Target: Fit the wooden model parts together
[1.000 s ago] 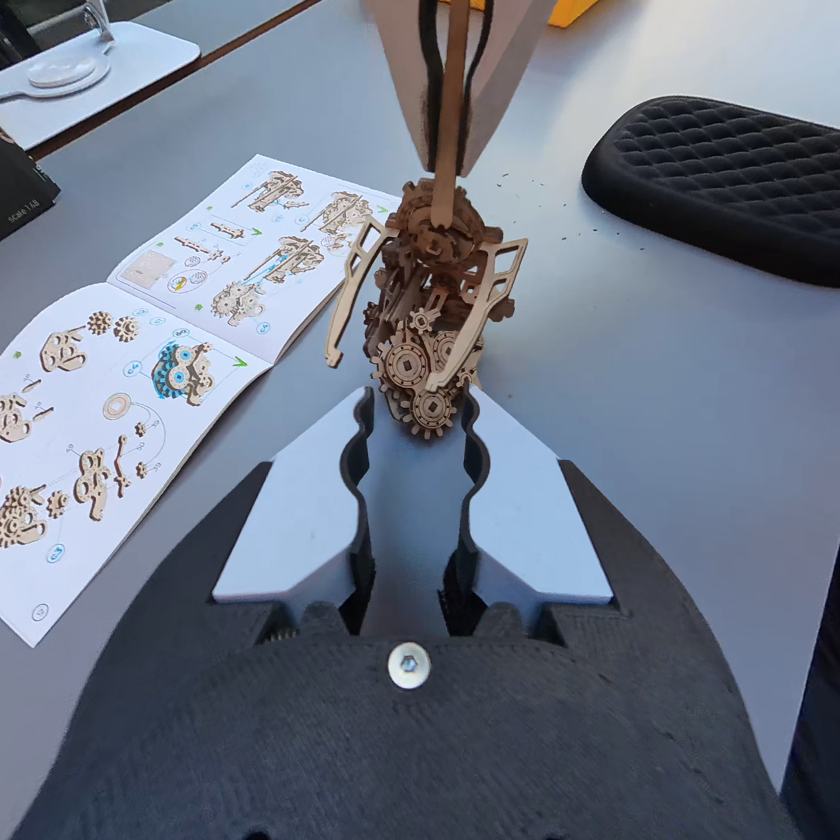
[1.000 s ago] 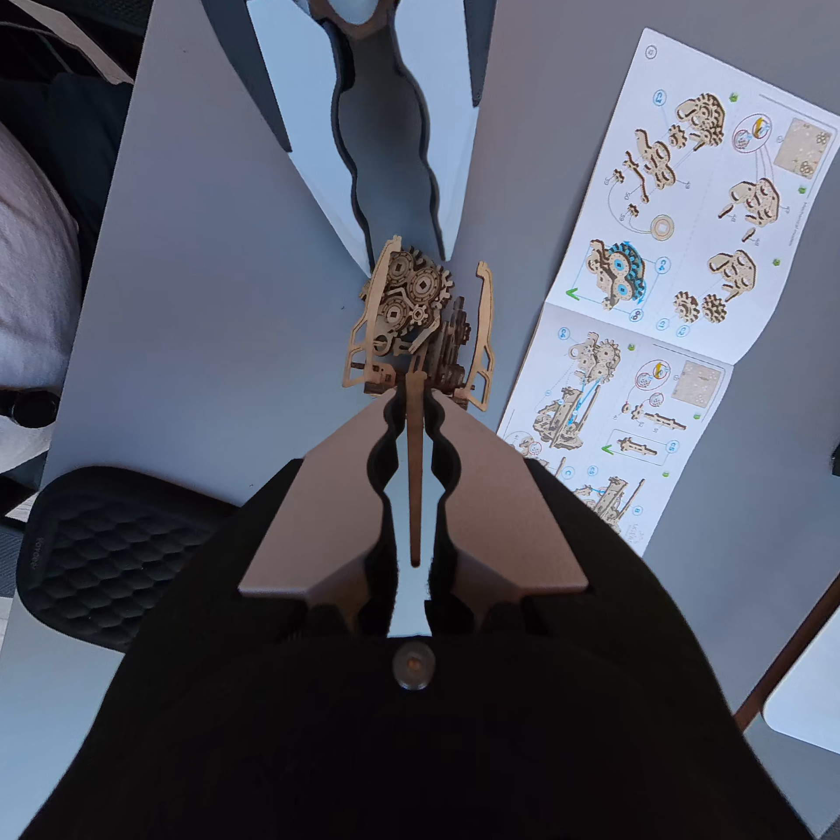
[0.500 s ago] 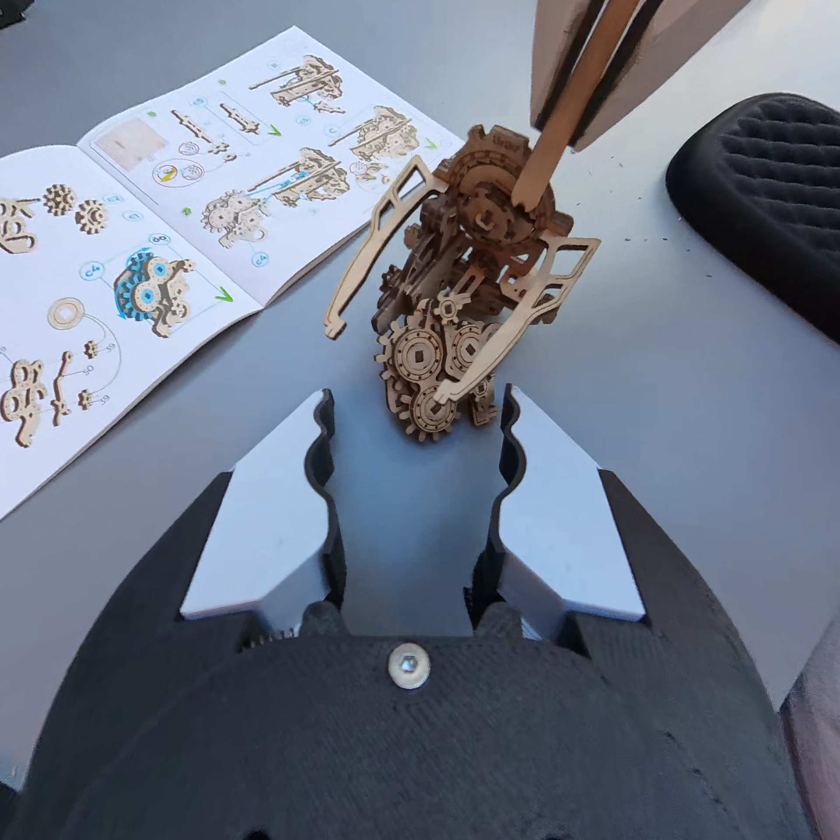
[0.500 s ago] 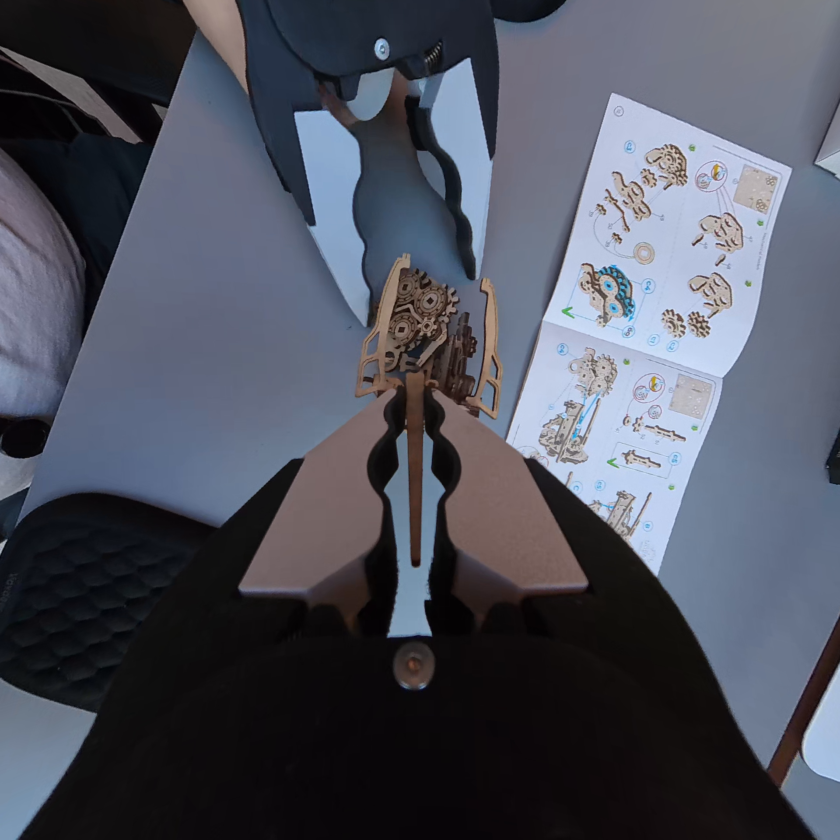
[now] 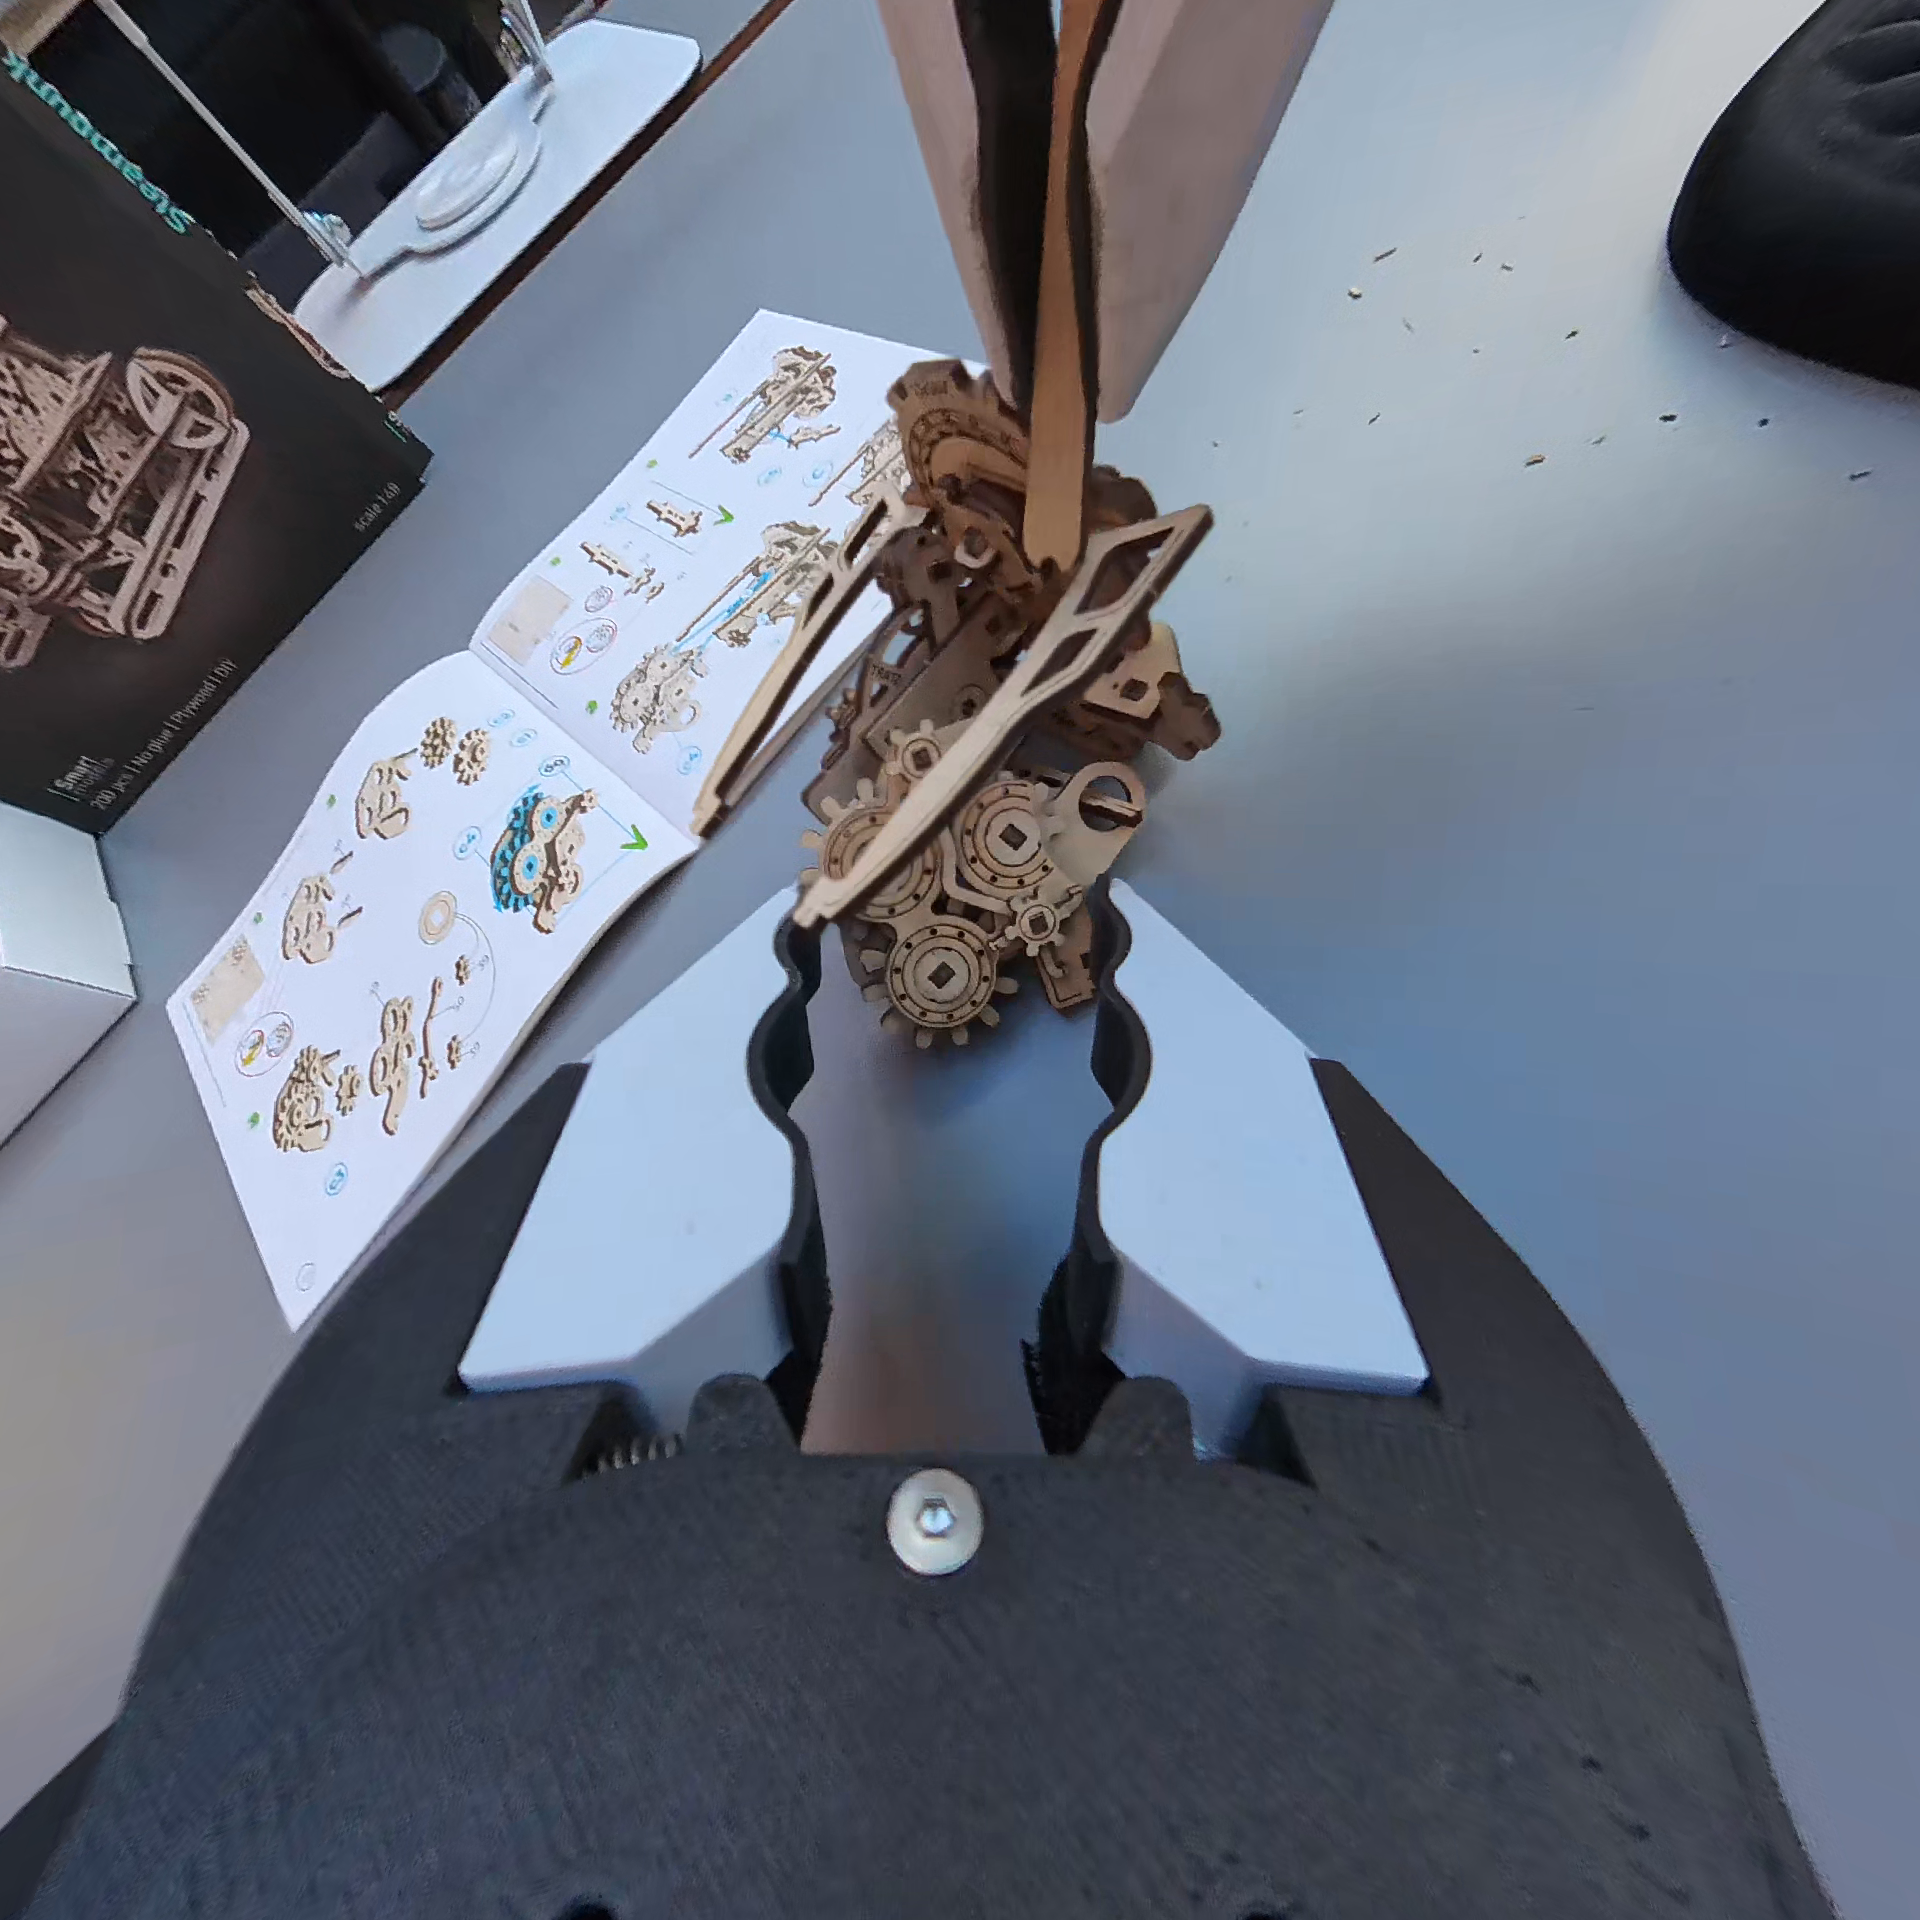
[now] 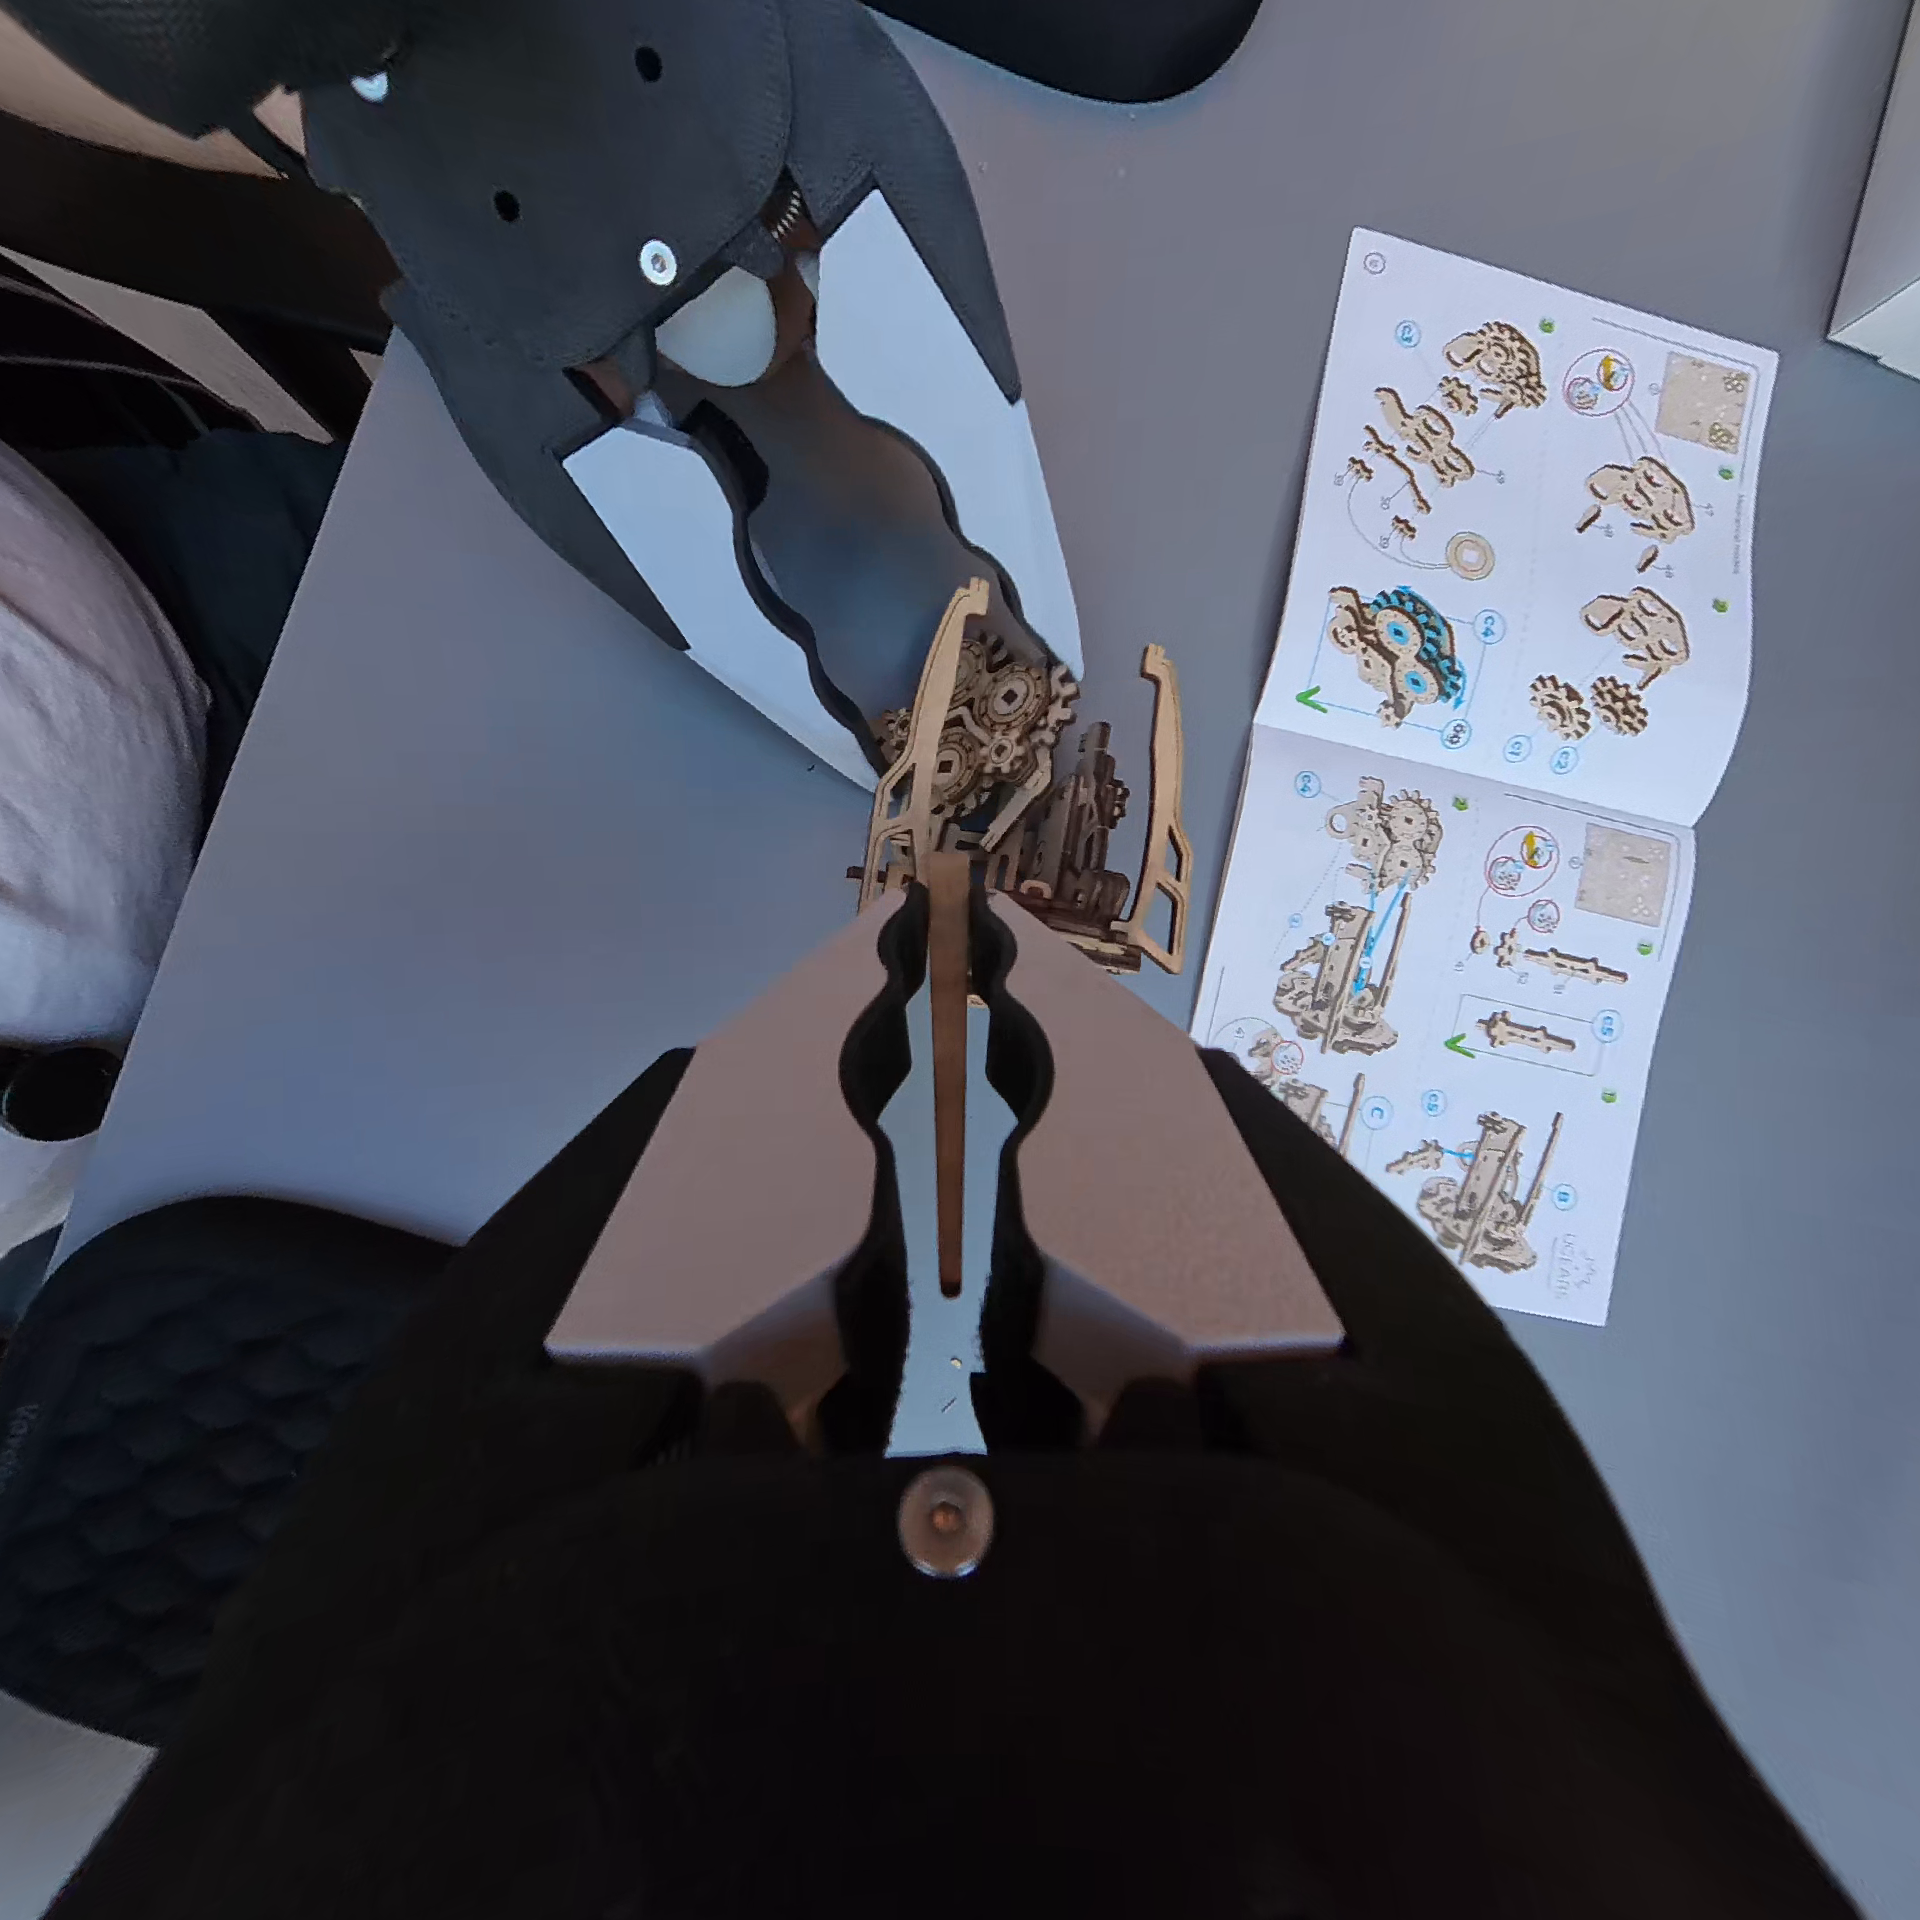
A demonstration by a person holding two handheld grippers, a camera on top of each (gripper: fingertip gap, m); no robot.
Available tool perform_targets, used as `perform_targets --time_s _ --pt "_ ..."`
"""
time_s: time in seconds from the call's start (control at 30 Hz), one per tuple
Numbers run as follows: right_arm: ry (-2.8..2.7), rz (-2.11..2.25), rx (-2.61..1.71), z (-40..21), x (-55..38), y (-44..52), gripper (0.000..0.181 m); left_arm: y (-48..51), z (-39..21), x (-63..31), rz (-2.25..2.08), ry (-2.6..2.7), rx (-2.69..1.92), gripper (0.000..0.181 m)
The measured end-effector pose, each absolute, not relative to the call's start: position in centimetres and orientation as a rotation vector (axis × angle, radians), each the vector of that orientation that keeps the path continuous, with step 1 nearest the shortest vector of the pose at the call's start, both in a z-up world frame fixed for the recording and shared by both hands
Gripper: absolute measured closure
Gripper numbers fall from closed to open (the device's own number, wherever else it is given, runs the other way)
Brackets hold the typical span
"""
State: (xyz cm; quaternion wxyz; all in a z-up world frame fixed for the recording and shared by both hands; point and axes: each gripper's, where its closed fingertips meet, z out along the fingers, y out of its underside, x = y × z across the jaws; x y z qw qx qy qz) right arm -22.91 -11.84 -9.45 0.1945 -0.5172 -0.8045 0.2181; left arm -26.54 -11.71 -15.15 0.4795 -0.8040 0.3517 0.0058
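1. The grey worktop (image 5: 1558, 831) holds everything. A black cushion (image 6: 208, 1455) sits at its edge, well apart from the model.
2. A dark box (image 5: 156, 468) with a picture of the model stands near the open instruction booklet (image 5: 436, 935).
3. The left gripper (image 5: 948, 997) rests low on the worktop. Its jaws are spread wide on either side of the model's bottom gears, not squeezing yet.
4. The wooden model (image 5: 977, 779) stands on the worktop, just beside the booklet. Many gears and two side frames are already joined, so a good part looks built.
5. The right gripper (image 6: 948, 914) has its jaws clamped on a thin wooden stick (image 6: 948, 1091). The stick's tip touches the model's top. I think it is not pushed fully in yet.
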Motion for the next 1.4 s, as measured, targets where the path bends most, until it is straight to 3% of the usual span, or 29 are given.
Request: perform_targets --time_s 0.03,0.3,0.93,1.4 --pt "-2.247 0.641 -1.468 -9.5 -22.8 -11.8 0.175 -11.6 -15.0 -26.6 0.042 0.866 -1.942 0.130" --pt "-2.155 0.824 -1.563 -9.3 -22.6 -10.9 0.175 -10.9 -14.5 -26.3 0.390 1.109 -1.749 0.134" --pt "-1.937 1.026 -1.715 -9.3 -21.4 -7.7 0.175 -9.6 -13.3 -25.3 0.566 1.362 -1.623 0.134" --pt "-1.867 1.092 -1.639 -10.2 -20.7 -7.1 0.176 -9.6 -12.5 -24.0 0.462 1.302 -1.569 0.134"
